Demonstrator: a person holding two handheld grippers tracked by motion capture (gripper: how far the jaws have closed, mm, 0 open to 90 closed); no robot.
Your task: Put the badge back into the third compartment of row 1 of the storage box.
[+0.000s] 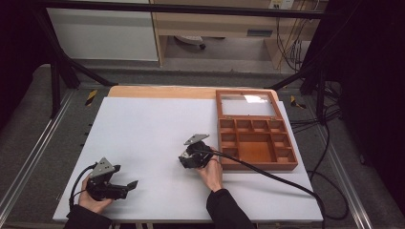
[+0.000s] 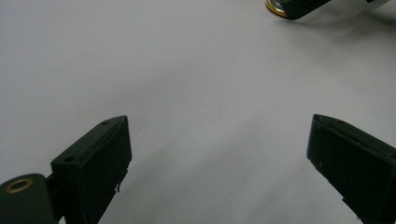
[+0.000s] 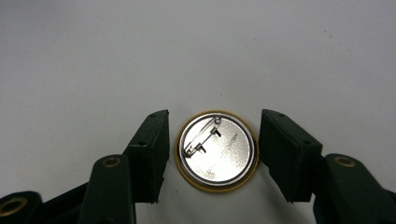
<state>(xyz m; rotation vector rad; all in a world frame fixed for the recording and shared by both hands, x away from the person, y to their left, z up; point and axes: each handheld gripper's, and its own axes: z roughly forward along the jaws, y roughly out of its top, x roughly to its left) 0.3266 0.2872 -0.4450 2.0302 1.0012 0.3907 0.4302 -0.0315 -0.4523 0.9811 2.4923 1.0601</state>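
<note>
Silver pin badge (image 3: 216,150) face-down between spread right tongs (image 3: 214,149), untouched; left tongs (image 2: 219,163) gaping wide.

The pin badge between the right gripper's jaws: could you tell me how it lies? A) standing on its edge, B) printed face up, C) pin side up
C: the badge lies flat on the white table with its silver back and pin facing up.

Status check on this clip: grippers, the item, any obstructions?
Left gripper open, idle over white tabletop. Right gripper open, jaws flanking round gold-rimmed pin badge, pin side up. Nothing between jaws and badge.
</note>
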